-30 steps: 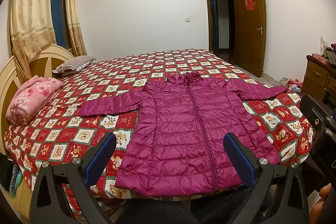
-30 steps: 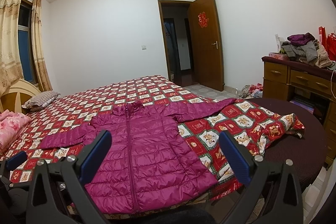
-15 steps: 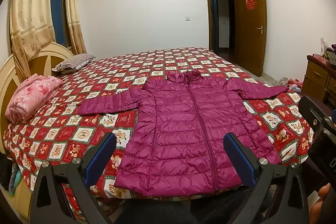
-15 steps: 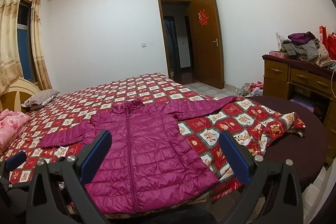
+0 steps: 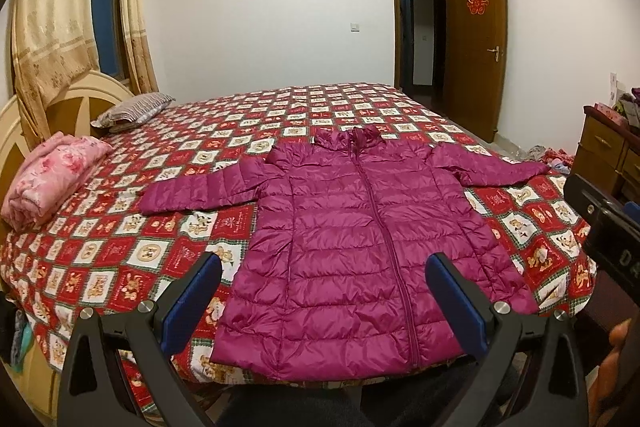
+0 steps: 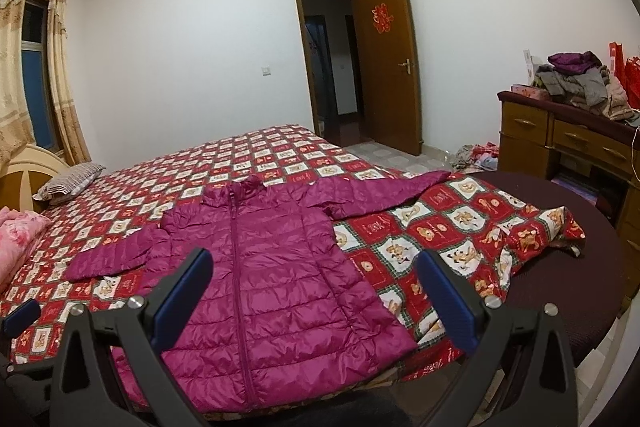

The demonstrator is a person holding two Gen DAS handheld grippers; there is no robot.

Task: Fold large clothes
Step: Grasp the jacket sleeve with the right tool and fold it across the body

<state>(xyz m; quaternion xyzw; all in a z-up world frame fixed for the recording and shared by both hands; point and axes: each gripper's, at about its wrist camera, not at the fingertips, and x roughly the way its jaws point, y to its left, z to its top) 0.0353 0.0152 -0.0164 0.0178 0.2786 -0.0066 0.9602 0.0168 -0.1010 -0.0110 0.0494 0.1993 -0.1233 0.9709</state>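
Note:
A magenta quilted puffer jacket (image 5: pixel 360 239) lies flat, front up and zipped, on the bed (image 5: pixel 120 251), sleeves spread to both sides, hem at the near edge. It also shows in the right wrist view (image 6: pixel 272 267). My left gripper (image 5: pixel 324 291) is open and empty, held above the jacket's hem. My right gripper (image 6: pixel 312 287) is open and empty, above the jacket's right half. The right gripper's body shows at the right edge of the left wrist view (image 5: pixel 604 227).
The bed has a red checked quilt (image 6: pixel 460 223). A folded pink blanket (image 5: pixel 48 179) and a striped pillow (image 5: pixel 136 107) lie by the headboard. A wooden dresser (image 6: pixel 568 143) piled with clothes stands right. An open door (image 6: pixel 392 63) is behind.
Both grippers have shifted slightly; the views have tilted a little, with the jacket sitting slightly higher in frame. The jacket has not moved.

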